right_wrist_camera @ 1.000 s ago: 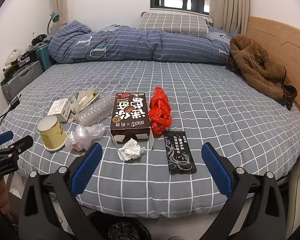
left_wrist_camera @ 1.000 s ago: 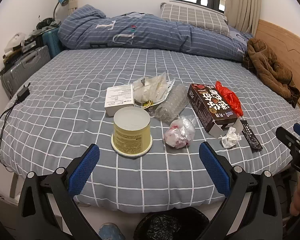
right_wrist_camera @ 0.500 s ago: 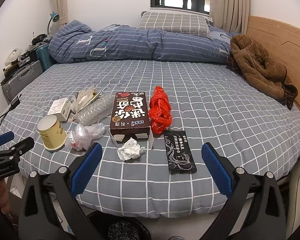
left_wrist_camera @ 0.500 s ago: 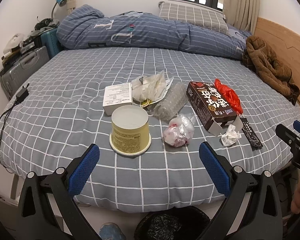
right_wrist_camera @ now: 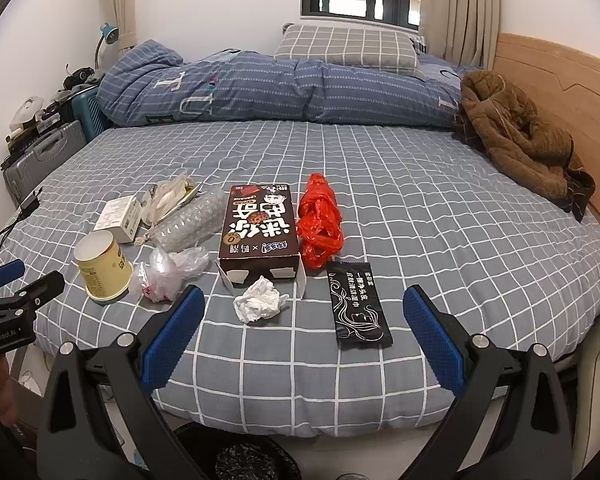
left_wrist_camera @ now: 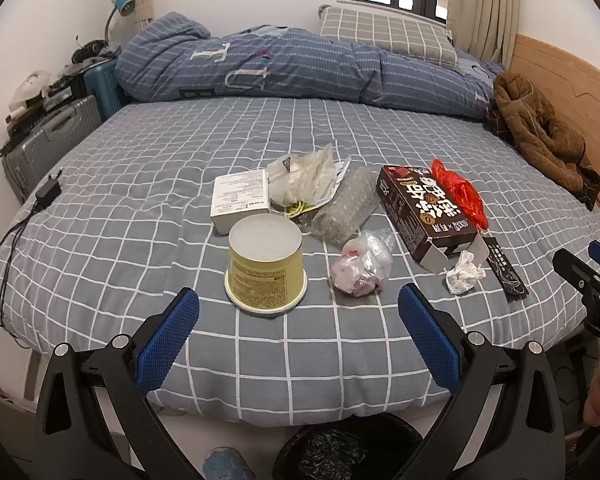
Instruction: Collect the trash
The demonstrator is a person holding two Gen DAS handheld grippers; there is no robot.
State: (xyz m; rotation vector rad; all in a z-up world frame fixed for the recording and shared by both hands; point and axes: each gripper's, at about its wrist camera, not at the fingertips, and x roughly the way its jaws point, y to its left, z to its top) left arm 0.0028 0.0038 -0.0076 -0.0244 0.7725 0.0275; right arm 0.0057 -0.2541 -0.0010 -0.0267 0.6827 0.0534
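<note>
Trash lies on the grey checked bed: an upturned yellow cup [left_wrist_camera: 265, 266] [right_wrist_camera: 102, 267], a crumpled clear bag [left_wrist_camera: 362, 266] [right_wrist_camera: 168, 272], a white tissue wad [left_wrist_camera: 464, 272] [right_wrist_camera: 260, 300], a dark brown box [left_wrist_camera: 424, 212] [right_wrist_camera: 260, 228], a red plastic bag [right_wrist_camera: 320, 226], a black sachet [right_wrist_camera: 358, 306], a white carton [left_wrist_camera: 240, 198], bubble wrap [left_wrist_camera: 346, 204] and clear wrappers [left_wrist_camera: 304, 178]. My left gripper [left_wrist_camera: 298, 320] stands open just short of the cup. My right gripper [right_wrist_camera: 304, 320] is open, near the tissue wad. A bin with a black liner [left_wrist_camera: 332, 454] [right_wrist_camera: 248, 460] sits below the bed edge.
A rolled blue duvet [right_wrist_camera: 284, 92] and a pillow lie at the far side. A brown jacket [right_wrist_camera: 520, 140] rests by the wooden headboard on the right. Suitcases [left_wrist_camera: 48, 140] stand left of the bed, and a charger with cable [left_wrist_camera: 46, 194] lies near the left edge.
Both grippers have crept slightly forward toward the bed; the trash has not moved and both stay open.
</note>
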